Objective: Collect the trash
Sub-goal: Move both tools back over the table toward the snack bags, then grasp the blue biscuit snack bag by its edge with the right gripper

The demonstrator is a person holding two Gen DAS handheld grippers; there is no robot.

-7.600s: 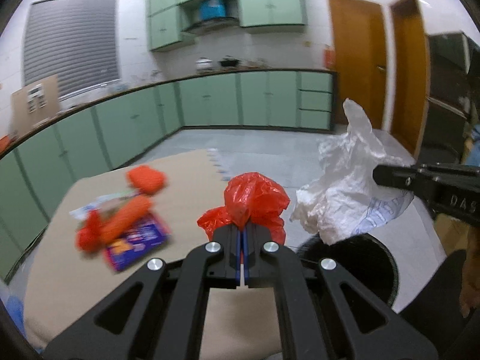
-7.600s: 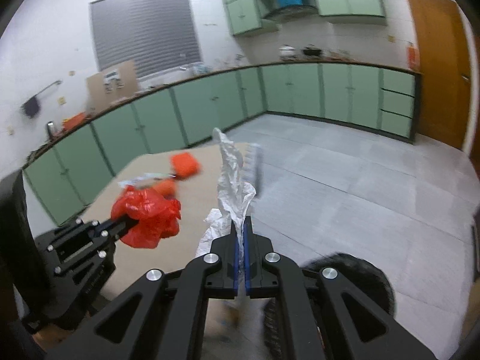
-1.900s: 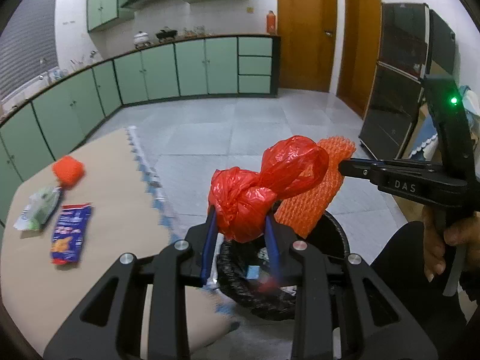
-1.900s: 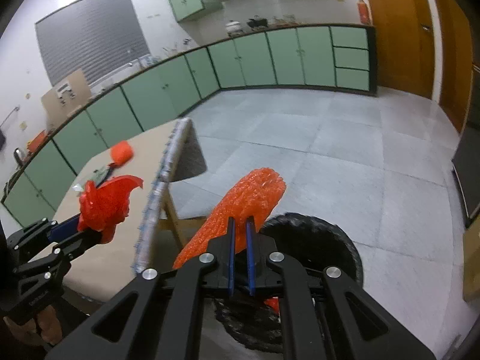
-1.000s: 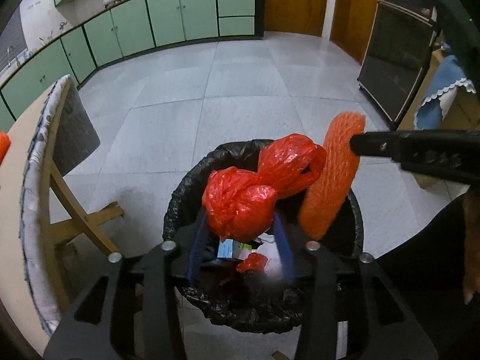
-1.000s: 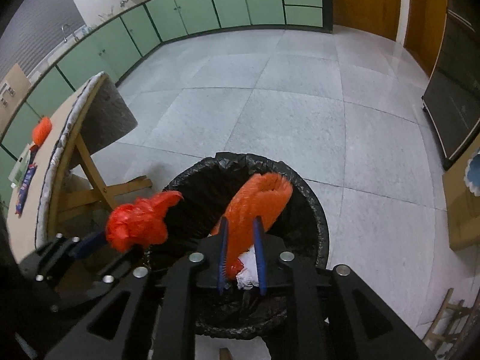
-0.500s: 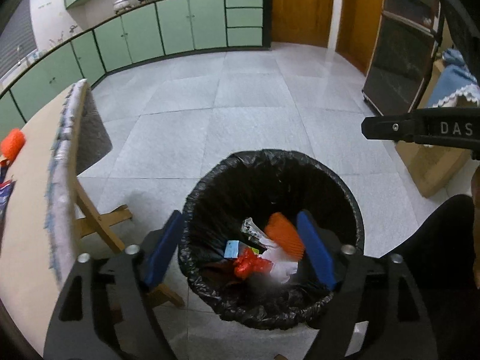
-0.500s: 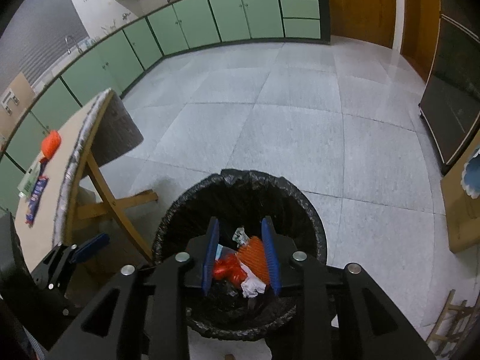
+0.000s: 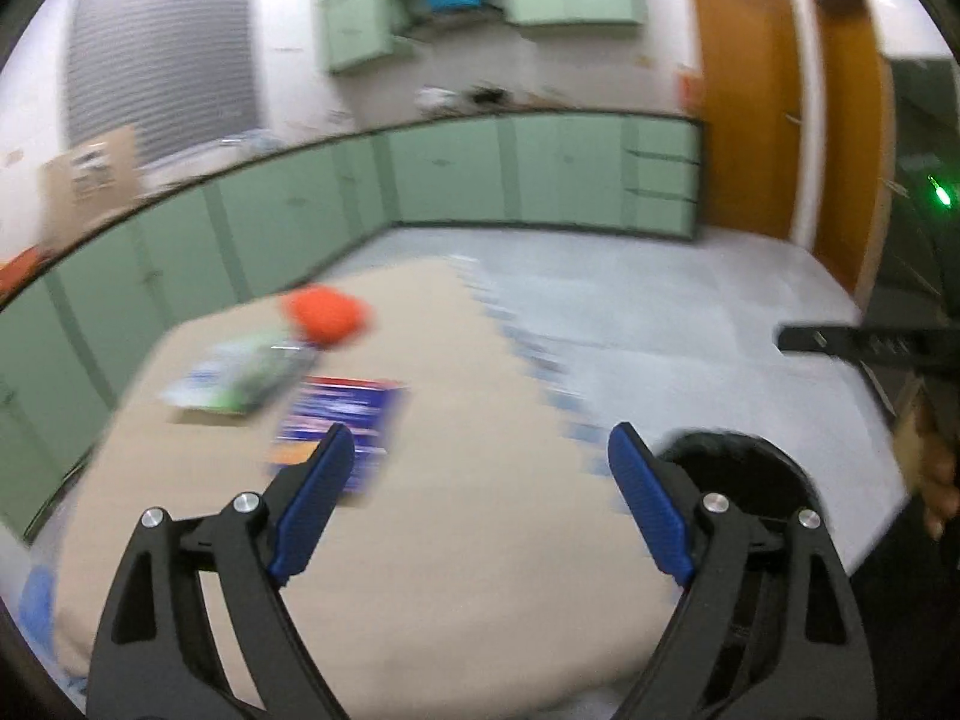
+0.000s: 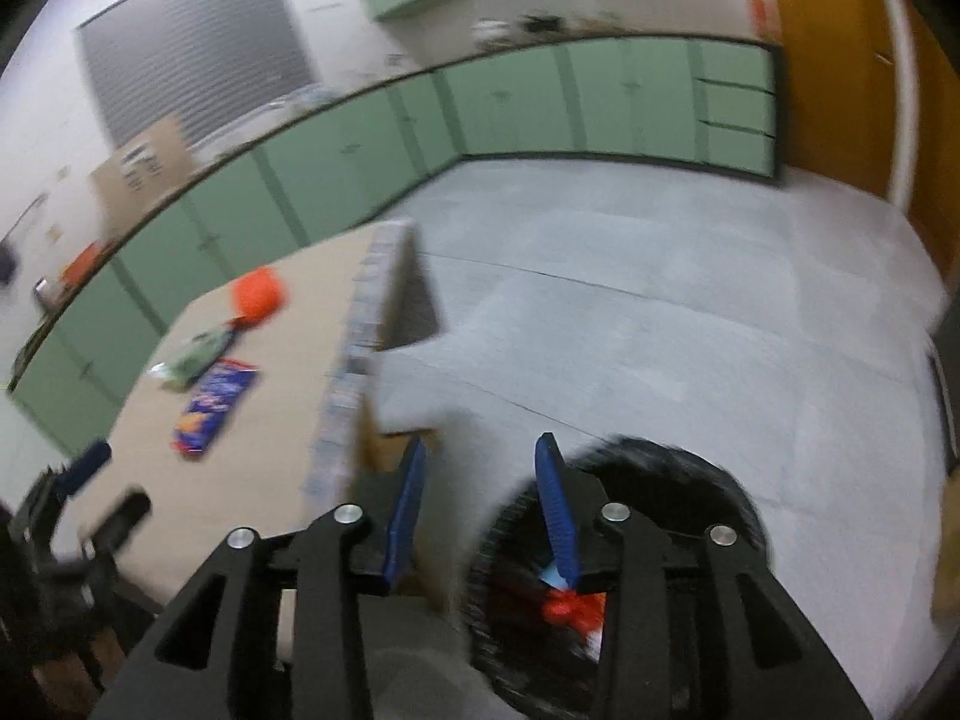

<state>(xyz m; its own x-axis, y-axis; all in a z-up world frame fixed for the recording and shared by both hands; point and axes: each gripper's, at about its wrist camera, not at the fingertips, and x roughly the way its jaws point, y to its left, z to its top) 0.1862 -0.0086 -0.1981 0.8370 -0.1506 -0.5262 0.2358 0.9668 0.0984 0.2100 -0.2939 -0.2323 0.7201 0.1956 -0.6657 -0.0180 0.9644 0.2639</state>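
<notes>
So the trash that's left is sitting on the bench [image 9: 468, 588]: an orange mesh wad [image 9: 326, 315] at the far side, a green-and-white wrapper [image 9: 240, 381] just in front of it, and a blue snack packet [image 9: 348, 420] closest to me, right next to the wrapper. From my right wrist view they line up the same way — orange wad [image 10: 259, 295] farthest, green wrapper [image 10: 195, 354] in the middle, blue packet [image 10: 216, 399] nearest. Everything's pretty motion-blurred, so I can't read any labels.

The black-lined trash bin [image 10: 636, 570] sits on the floor just off the bench's near corner, and I can see red and orange stuff [image 10: 570, 609] plus a bit of white down inside it. In the left view only the bin's rim [image 9: 732, 456] shows, past the bench edge.

My left tool [image 9: 474, 507] hangs over the near part of the bench with its blue pads [image 9: 315, 504] spread wide and nothing between them; the blue packet shows just beyond the left pad. My right tool [image 10: 483, 510] is also spread, holding nothing — it sits above the gap between the bench edge and the bin. In the left view it pokes in from the right side [image 9: 852, 345], too edge-on to judge there.

Behind it all: green cabinets [image 9: 456, 174] running along the wall, grey tiled floor [image 10: 660, 312], orange doors [image 9: 744, 102] on the right.
</notes>
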